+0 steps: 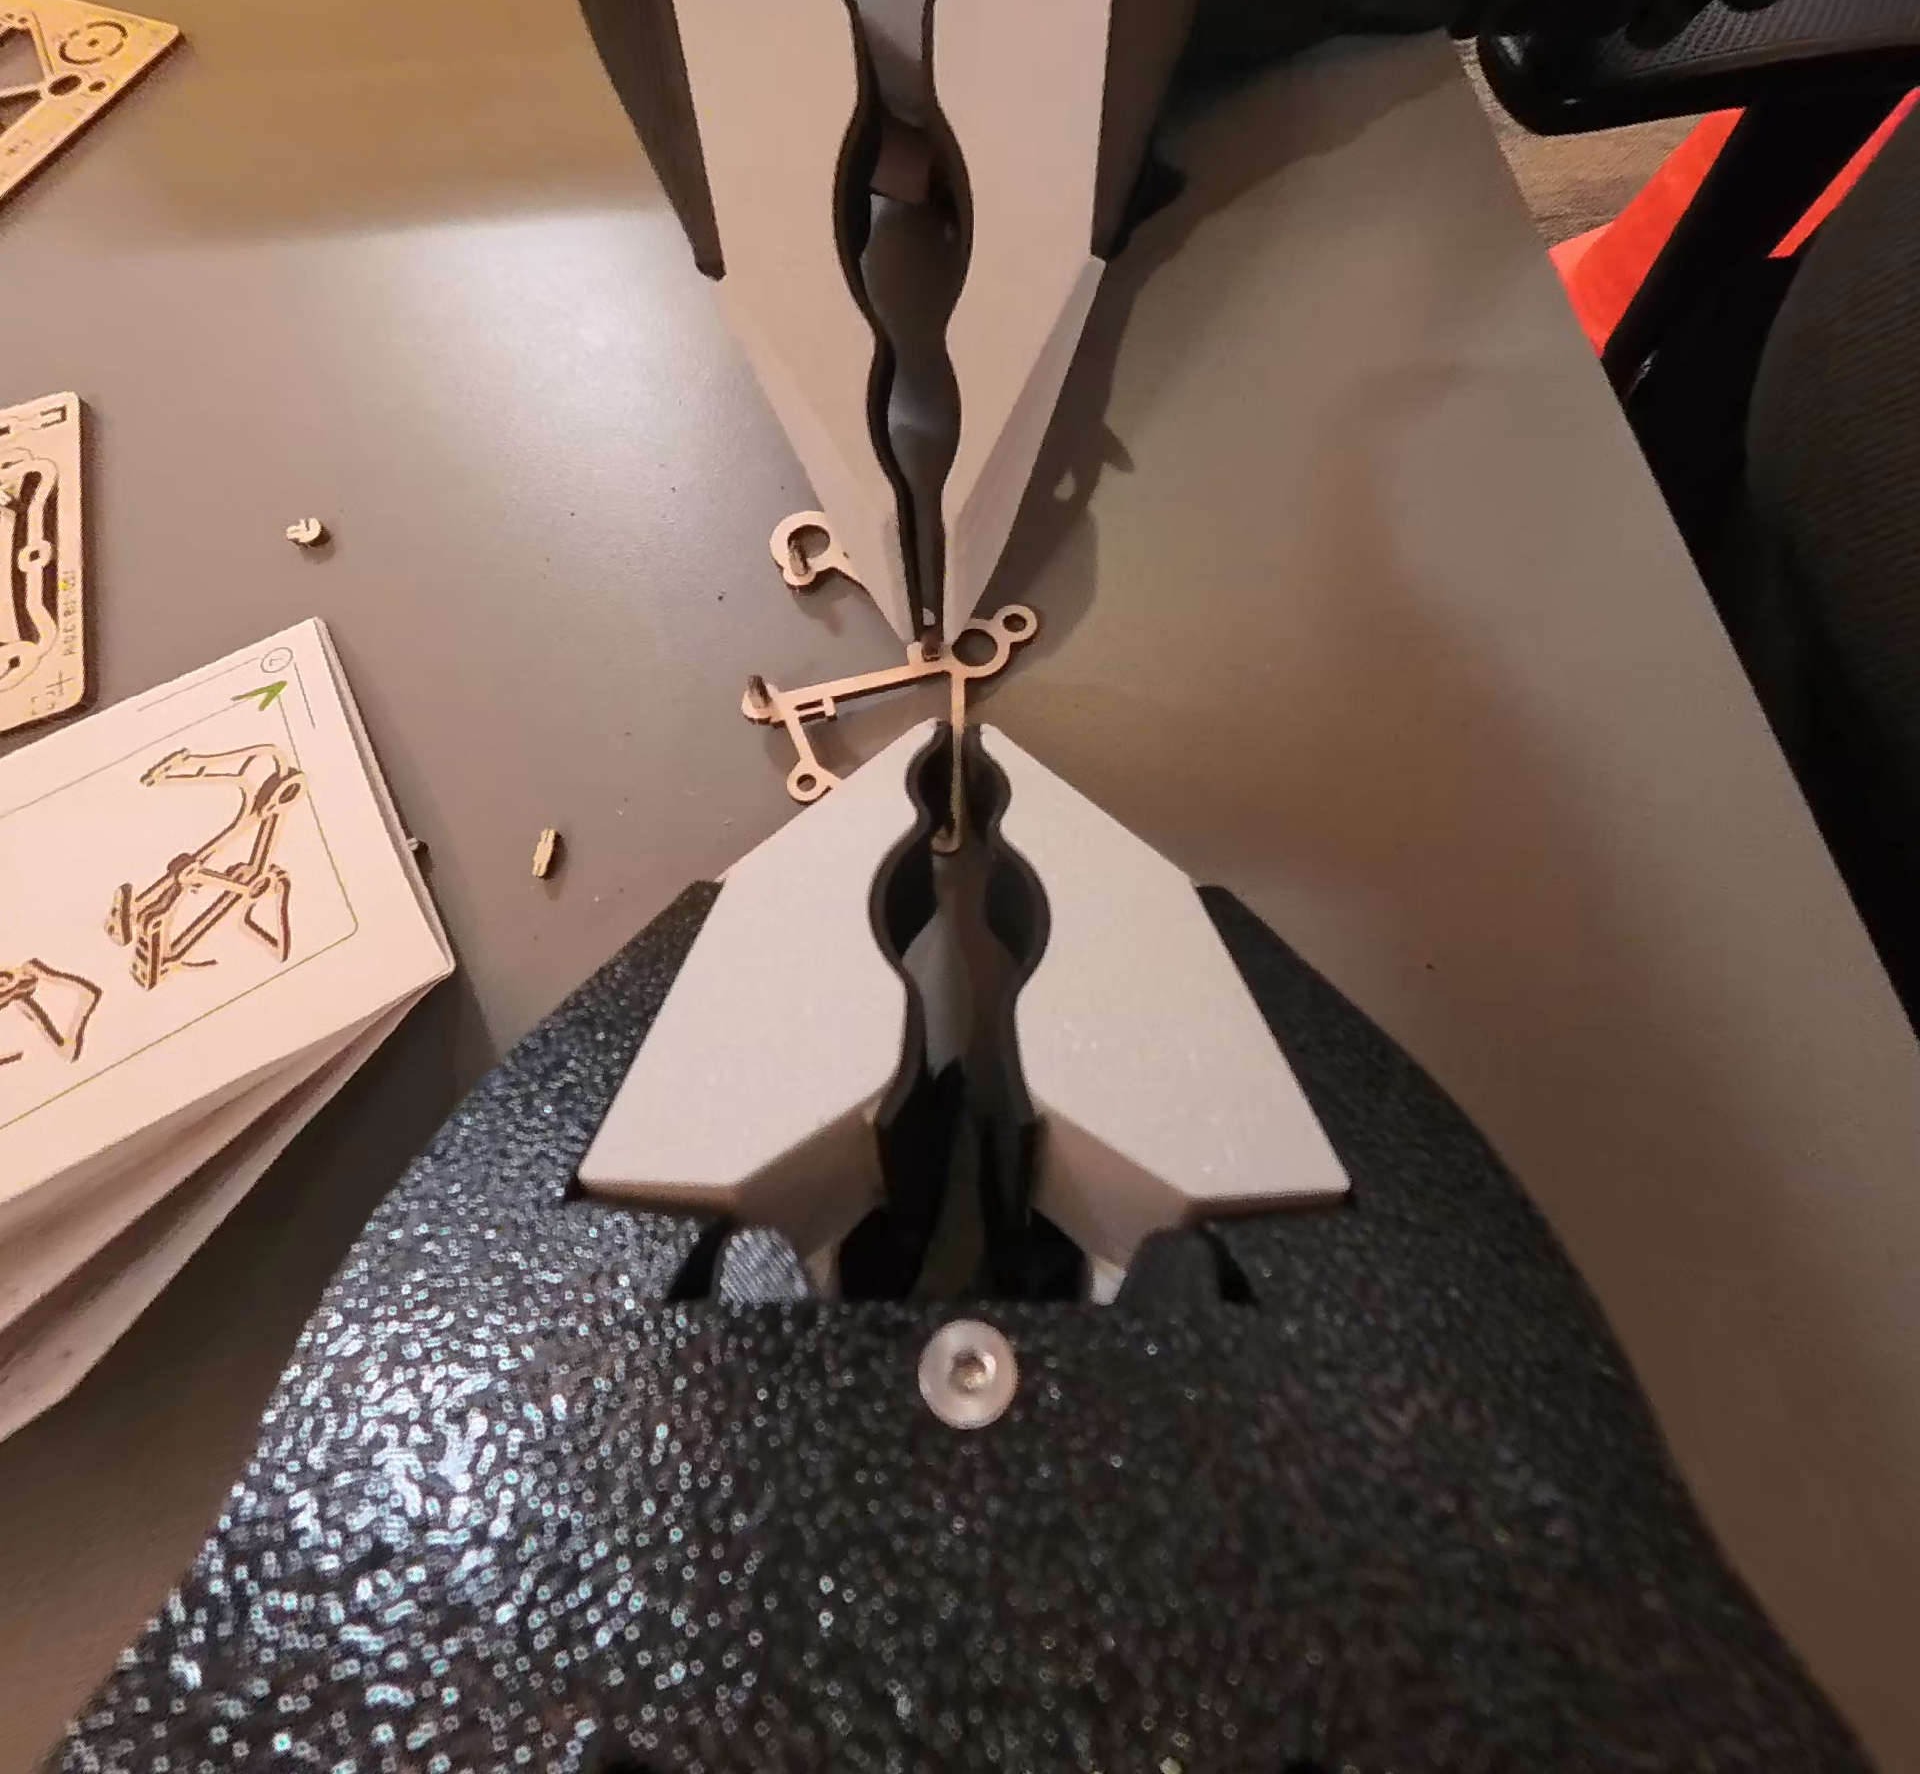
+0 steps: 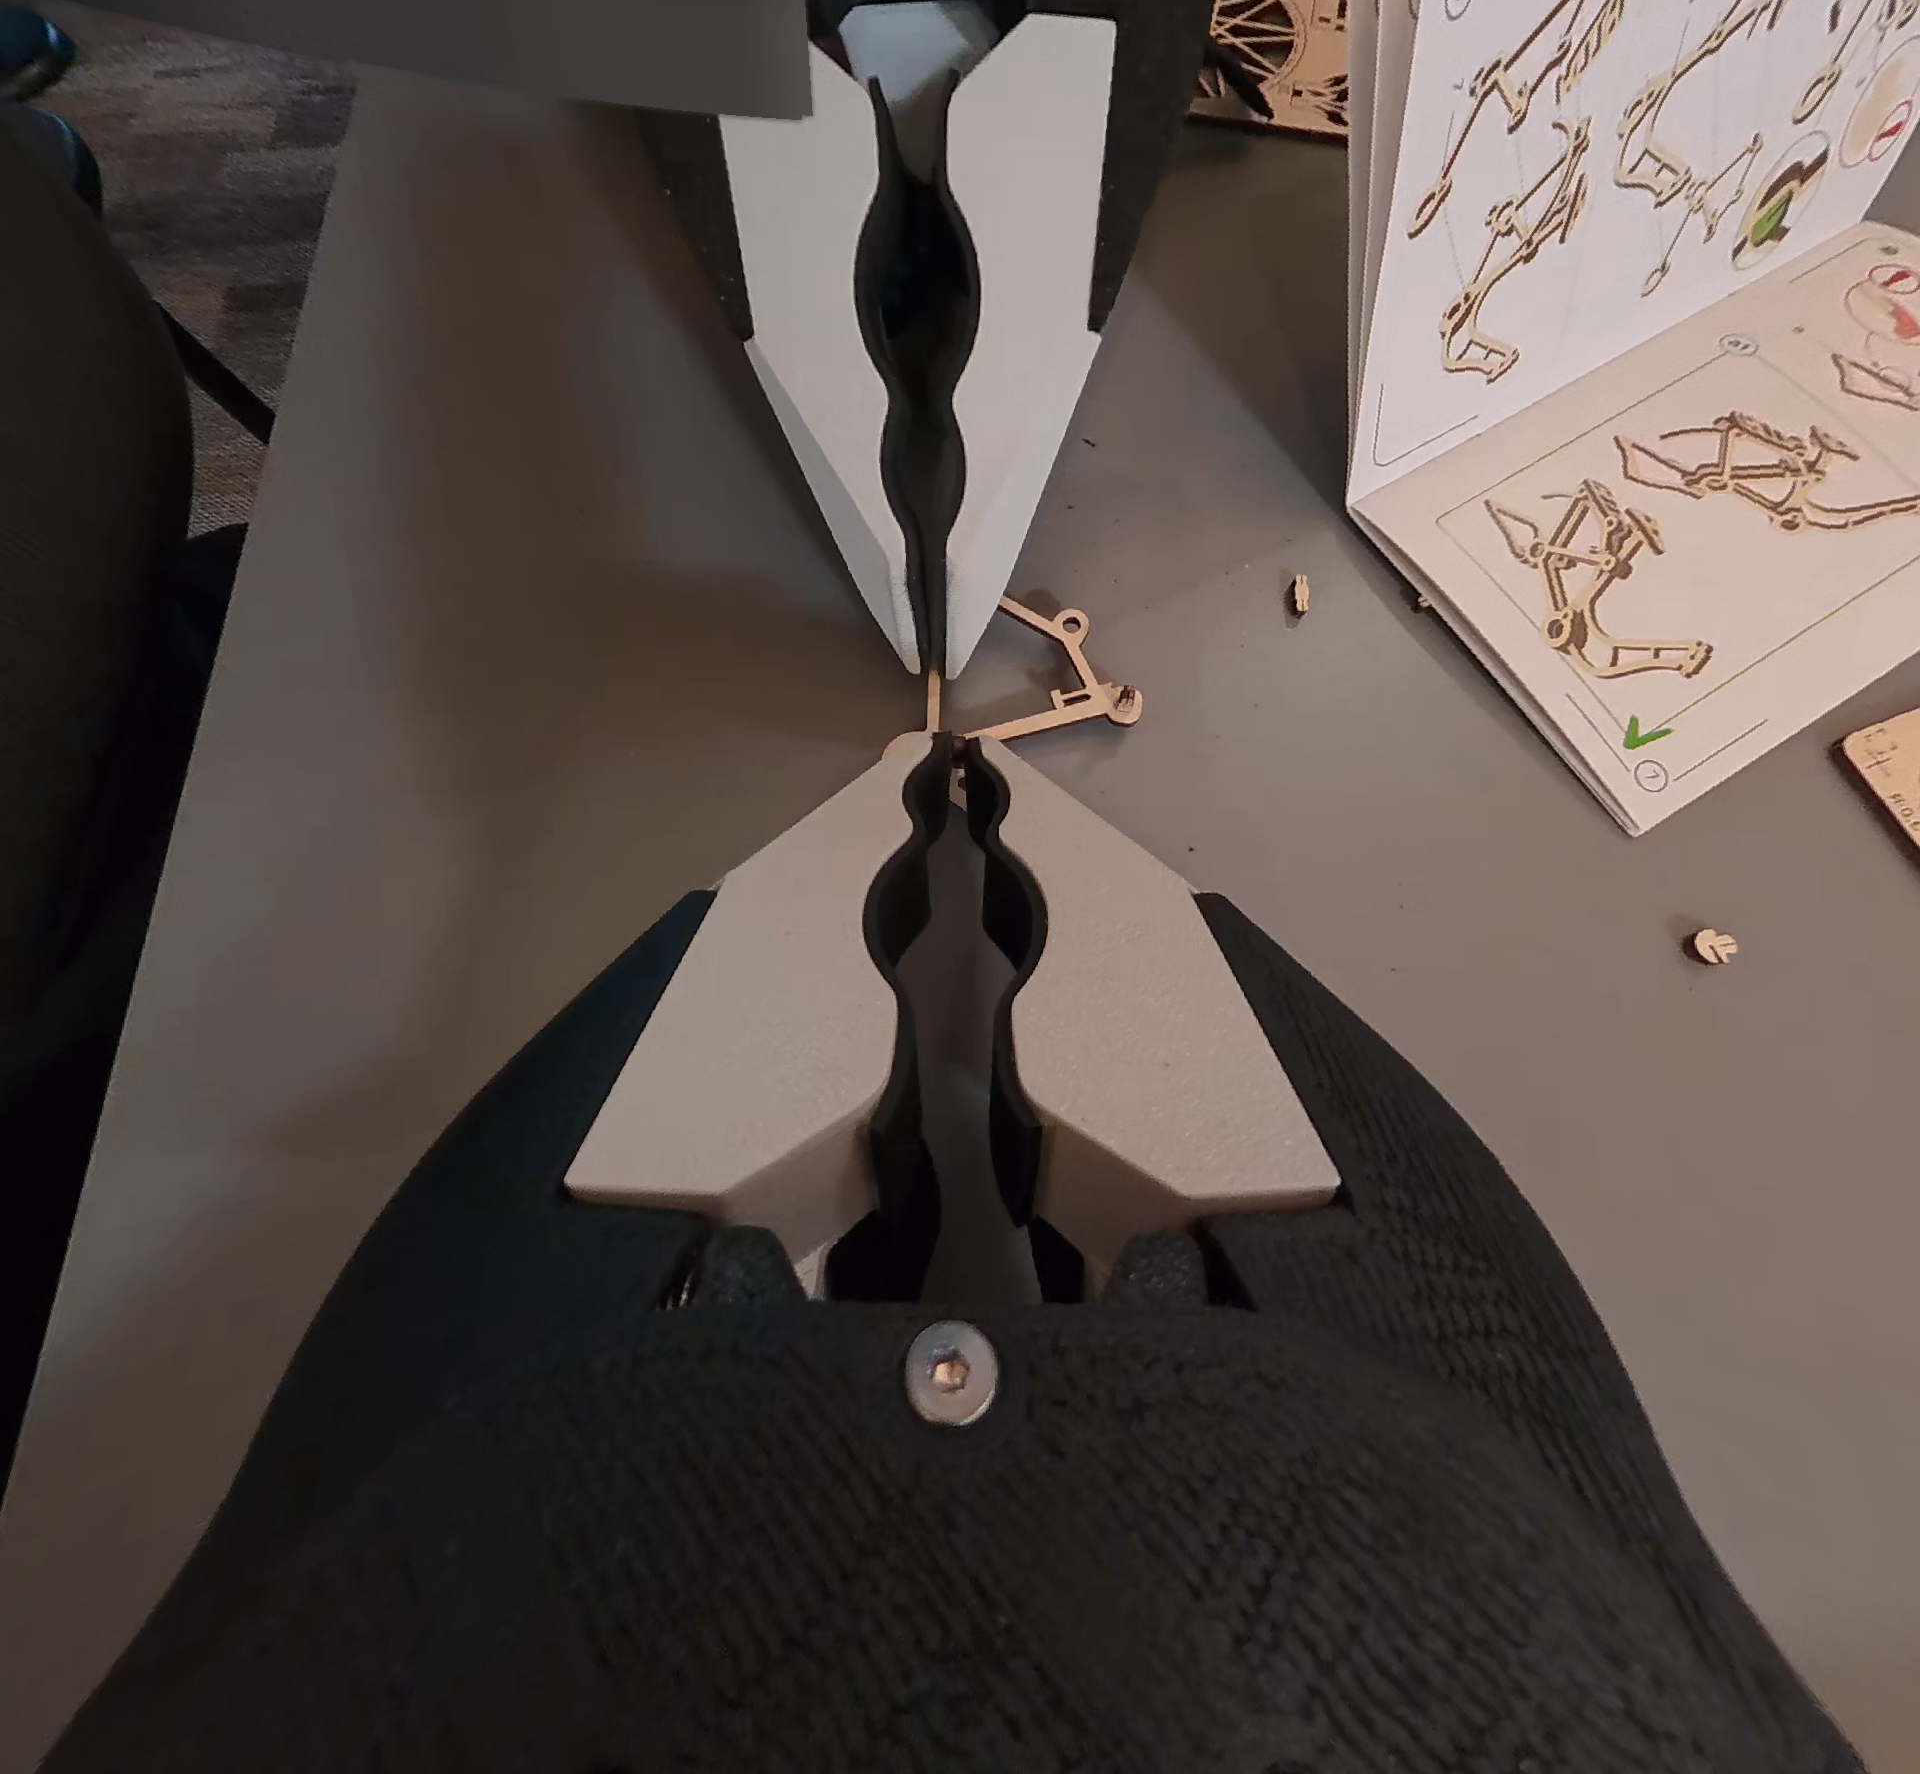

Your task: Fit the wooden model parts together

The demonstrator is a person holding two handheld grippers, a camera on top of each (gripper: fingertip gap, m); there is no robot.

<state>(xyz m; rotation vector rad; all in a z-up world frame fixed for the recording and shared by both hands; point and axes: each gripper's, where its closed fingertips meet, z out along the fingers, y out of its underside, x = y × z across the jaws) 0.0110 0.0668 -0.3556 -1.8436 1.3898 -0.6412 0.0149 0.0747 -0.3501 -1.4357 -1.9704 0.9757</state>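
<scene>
The right gripper (image 2: 948, 748) pinches a small wooden peg (image 2: 954, 743) at a flat wooden frame piece (image 2: 1049, 711), whose thin strip the left gripper (image 2: 932, 666) clamps.

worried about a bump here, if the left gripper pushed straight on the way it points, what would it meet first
The left gripper is shut on a thin wooden frame piece. Straight ahead, just past that piece, are the right gripper's fingertips, so it would probably meet them first; depth is hard to judge.
</scene>
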